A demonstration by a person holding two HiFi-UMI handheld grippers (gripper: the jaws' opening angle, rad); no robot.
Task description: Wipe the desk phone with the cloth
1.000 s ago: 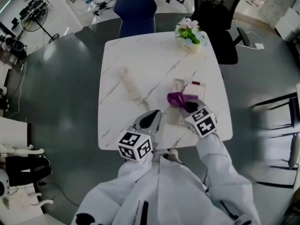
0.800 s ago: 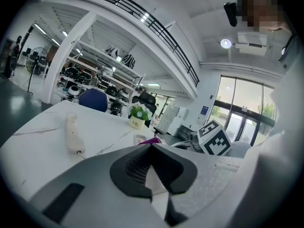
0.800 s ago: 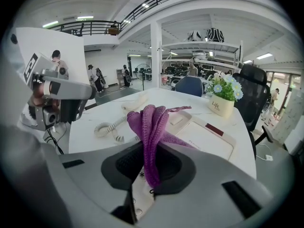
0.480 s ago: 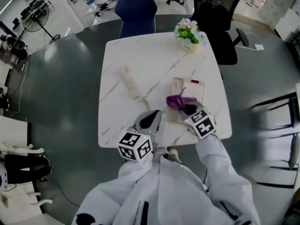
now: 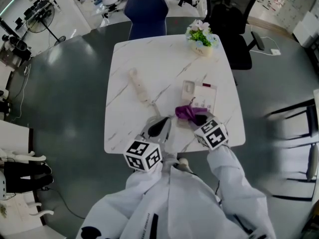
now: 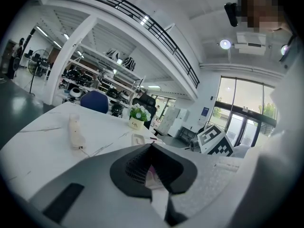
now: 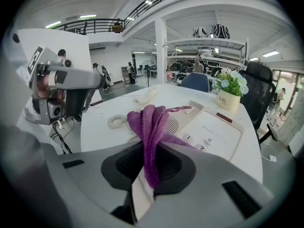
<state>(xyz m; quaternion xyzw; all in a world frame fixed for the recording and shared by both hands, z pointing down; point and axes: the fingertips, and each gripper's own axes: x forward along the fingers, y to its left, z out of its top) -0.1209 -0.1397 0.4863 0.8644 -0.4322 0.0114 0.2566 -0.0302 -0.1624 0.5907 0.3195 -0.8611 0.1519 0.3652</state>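
Your right tongs (image 7: 148, 172) are clamping a purple cloth (image 7: 151, 120); a bunched fold of it is rising from between the jaws and draping forward. The cloth is resting on the near left part of the desk phone (image 5: 202, 97), over its speaker grille. The keypad and the pale faceplate are lying bare to the right of it. The phone base is sitting on the white marble table (image 5: 130, 59), toward your right side. Its handset (image 5: 139, 88) is lying off the cradle, well apart from the base on the left half of the table. The coiled cord (image 7: 115, 121) is trailing across the table from the handset toward the base. Your left tongs (image 5: 166, 121) are hovering over the near edge of the table, just beside the right ones, with the jaws pressed together and nothing between them. A small pot of flowers (image 5: 202, 36) is standing at the far right corner of the table. A blue chair (image 5: 145, 6) and a black office chair (image 5: 234, 19) are standing beyond the far edge.
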